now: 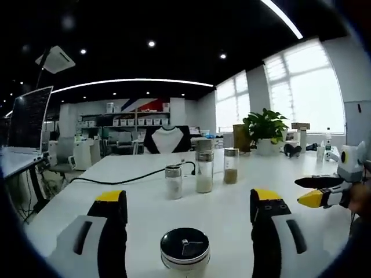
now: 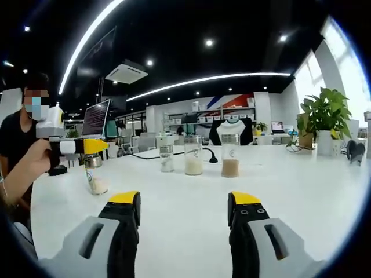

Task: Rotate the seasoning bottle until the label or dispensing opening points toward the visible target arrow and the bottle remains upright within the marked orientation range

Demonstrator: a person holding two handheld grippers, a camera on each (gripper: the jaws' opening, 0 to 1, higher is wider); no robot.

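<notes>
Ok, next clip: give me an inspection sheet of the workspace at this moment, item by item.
Surface: white table, bare in front of the bottles.
Job's things: near seasoning bottle upright between the left gripper's jaws; three upright bottles in a row. No target arrow seen.
Clutter: potted plant; small items at the far right edge, too small to tell.
Grippers: left open, not touching the near bottle; right gripper open, holding nothing.
Cables: black cable runs across the table behind the row.
Surroundings: open office, shelves, windows, laptop.
</notes>
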